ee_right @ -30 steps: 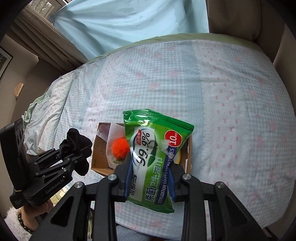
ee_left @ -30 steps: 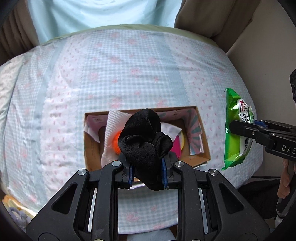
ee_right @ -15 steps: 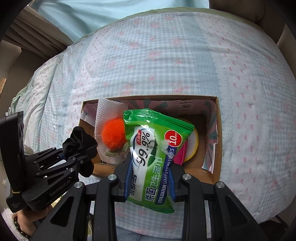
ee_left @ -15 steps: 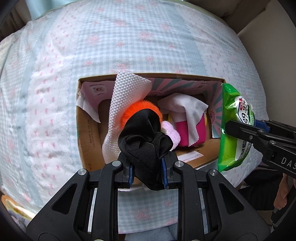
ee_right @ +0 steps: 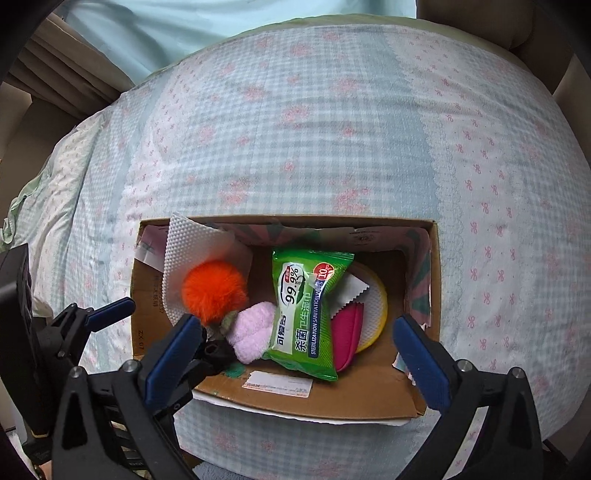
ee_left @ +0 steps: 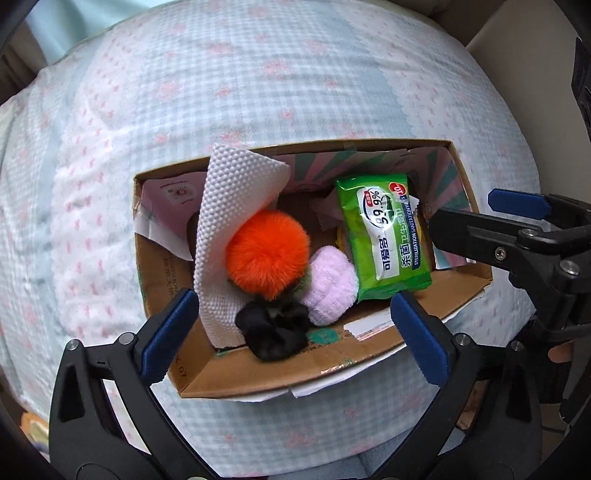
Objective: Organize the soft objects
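Observation:
An open cardboard box [ee_left: 280, 373] [ee_right: 373, 397] sits on the bed. In it lie a black scrunchie [ee_left: 275, 330] [ee_right: 218, 350], an orange pompom [ee_left: 267, 253] [ee_right: 214, 288], a pink fluffy piece [ee_left: 328, 288] [ee_right: 253, 330], a white embossed cloth [ee_left: 232, 206] [ee_right: 188, 240], a green wet-wipes pack [ee_left: 384, 240] [ee_right: 304, 314] and a magenta pouch [ee_right: 345, 332]. My left gripper [ee_left: 293, 332] is open and empty above the box's near edge. My right gripper [ee_right: 299, 350] is open and empty above the box; it also shows in the left wrist view [ee_left: 517, 229].
The bed has a blue-checked cover with pink flowers [ee_left: 258, 92] [ee_right: 314, 129]. A pale blue curtain [ee_right: 221, 26] hangs behind it. A yellow round pad [ee_right: 376, 299] lies under the pouch. The bed's right edge drops off beside the box [ee_left: 524, 184].
Both grippers have opened. The black scrunchie has dropped from my left gripper into the box, and the wipes pack has dropped from my right gripper into the box. Both grippers moved closer over the box.

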{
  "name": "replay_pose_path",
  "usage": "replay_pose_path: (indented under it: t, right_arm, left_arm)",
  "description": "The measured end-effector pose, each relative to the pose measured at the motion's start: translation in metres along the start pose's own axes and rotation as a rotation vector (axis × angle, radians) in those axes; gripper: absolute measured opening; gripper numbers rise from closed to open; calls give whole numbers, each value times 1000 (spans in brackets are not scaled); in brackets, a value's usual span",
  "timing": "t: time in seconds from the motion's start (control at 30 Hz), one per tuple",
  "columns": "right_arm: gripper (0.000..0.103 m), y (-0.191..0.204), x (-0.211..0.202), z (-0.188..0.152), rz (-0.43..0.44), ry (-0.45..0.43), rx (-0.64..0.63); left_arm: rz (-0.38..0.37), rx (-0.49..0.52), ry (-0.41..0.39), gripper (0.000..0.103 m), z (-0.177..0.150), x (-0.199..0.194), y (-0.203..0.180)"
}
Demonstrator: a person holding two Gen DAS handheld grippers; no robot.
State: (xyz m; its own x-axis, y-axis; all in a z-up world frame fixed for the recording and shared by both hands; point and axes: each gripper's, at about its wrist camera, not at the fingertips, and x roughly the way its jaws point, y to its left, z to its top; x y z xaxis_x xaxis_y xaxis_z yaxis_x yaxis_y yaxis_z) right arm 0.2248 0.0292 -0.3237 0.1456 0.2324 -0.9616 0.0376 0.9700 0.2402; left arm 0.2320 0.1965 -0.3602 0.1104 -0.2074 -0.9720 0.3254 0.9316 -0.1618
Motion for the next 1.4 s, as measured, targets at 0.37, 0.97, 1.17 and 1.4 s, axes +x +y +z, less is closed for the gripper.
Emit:
replay_pose_path:
  t: [0.37, 0.97, 1.17, 1.4]
  right_arm:
    - [103, -11, -9, -14, 36, -8, 49]
    - [103, -56, -260, -47, -101, -373, -104]
    - [103, -71, -359, -77, -153, -636, -118]
    - [103, -74, -402, -105, -242, -789, -114]
  left_arm:
    - [43, -24, -12, 103, -4, -14, -10]
    - [123, -151, -514, 103, -11, -263, -129]
    - [189, -73, -738, 103, -24, -345, -188]
    - [209, -54, -863, 103, -48, -383, -213]
